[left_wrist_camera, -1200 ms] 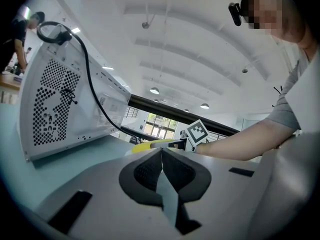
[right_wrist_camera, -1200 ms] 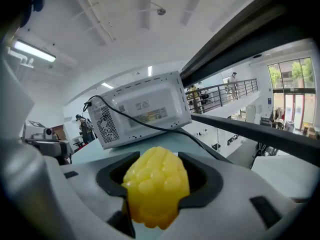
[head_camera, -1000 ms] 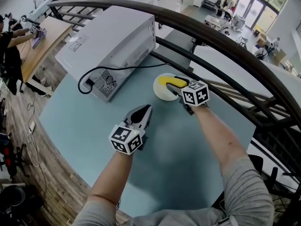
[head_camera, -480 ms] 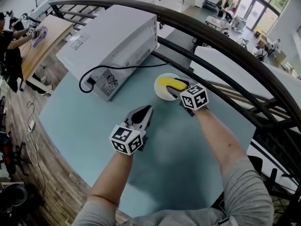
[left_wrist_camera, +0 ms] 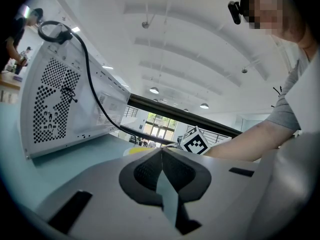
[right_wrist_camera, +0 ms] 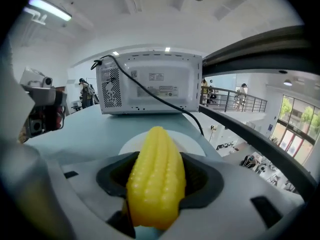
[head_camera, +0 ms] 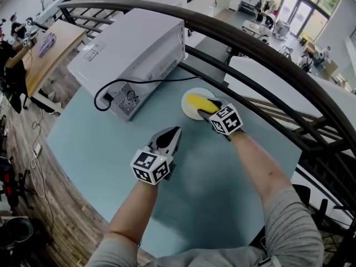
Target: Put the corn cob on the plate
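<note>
Holding the corn cob (head_camera: 198,100) between its jaws, the right gripper (head_camera: 204,108) reaches over the plate (head_camera: 189,112) from the near right side. In the right gripper view the dark pads press against both flanks of the cob, so the jaws stand fairly wide, set by the cob's thickness. The cob lies lengthwise along the jaws, with its tapered tip projecting past them and above the white face of the plate. Whether the cob touches the plate cannot be told from any view. The plate is round and white and sits on the pale blue surface (head_camera: 105,149), near its far edge and just in front of the dark railing (head_camera: 267,52). The left gripper (head_camera: 172,134) is over the middle of the surface, apart from the plate and to its near left, and points roughly toward the far side. In the left gripper view its jaws are closed tip to tip, with nothing between them. A white microwave (head_camera: 136,52) stands on the far left part of the surface with its perforated back panel toward the person. A black cable (head_camera: 139,82) runs from that panel, loops at the left and trails right toward the plate. Both forearms are bare, with grey sleeves at the bottom edge of the head view.
</note>
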Motion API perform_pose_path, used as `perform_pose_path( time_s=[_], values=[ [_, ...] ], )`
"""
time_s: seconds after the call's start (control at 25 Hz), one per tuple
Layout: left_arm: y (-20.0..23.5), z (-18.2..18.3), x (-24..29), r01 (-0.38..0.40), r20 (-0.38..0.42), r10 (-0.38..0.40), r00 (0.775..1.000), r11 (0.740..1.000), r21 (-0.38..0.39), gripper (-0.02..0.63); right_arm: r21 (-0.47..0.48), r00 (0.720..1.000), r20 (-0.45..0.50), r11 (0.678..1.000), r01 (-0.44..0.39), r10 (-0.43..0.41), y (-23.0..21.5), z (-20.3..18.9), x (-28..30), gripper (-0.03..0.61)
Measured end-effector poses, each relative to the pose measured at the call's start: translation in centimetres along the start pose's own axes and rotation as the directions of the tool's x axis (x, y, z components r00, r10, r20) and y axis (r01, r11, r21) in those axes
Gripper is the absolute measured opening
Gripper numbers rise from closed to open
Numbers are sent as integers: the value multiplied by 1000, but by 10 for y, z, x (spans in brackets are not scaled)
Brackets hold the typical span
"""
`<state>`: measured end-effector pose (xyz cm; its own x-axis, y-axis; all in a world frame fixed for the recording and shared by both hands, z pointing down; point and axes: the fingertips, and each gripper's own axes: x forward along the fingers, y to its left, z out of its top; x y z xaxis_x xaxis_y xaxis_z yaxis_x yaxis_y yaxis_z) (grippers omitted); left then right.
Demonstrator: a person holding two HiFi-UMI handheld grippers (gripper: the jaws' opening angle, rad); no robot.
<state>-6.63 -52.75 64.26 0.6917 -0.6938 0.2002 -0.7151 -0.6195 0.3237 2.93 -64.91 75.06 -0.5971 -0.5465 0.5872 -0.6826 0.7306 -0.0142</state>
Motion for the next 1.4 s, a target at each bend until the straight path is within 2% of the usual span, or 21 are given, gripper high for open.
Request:
perform_pose_path(
  time_s=[0.24, 0.56, 1.12, 1.4],
  values=[
    [2, -1, -3, -7, 3, 7, 1000, 1000, -4, 20, -9, 1000, -19, 1000, 4, -4, 1, 0, 2, 250],
    [-3, 1, -6, -6, 9, 6, 1000, 1000, -8, 20, 7, 1000, -19, 1000, -14, 14, 5, 2, -2, 302],
    [-19, 18, -22, -11, 23, 11, 1000, 1000, -9, 20, 58, 995, 99, 998, -10, 4, 22, 34, -45, 328],
    [-39, 37, -48, -11, 47, 12, 999, 1000, -7, 20, 158, 983, 180, 986, -46, 17, 47, 52, -96, 328]
  ],
)
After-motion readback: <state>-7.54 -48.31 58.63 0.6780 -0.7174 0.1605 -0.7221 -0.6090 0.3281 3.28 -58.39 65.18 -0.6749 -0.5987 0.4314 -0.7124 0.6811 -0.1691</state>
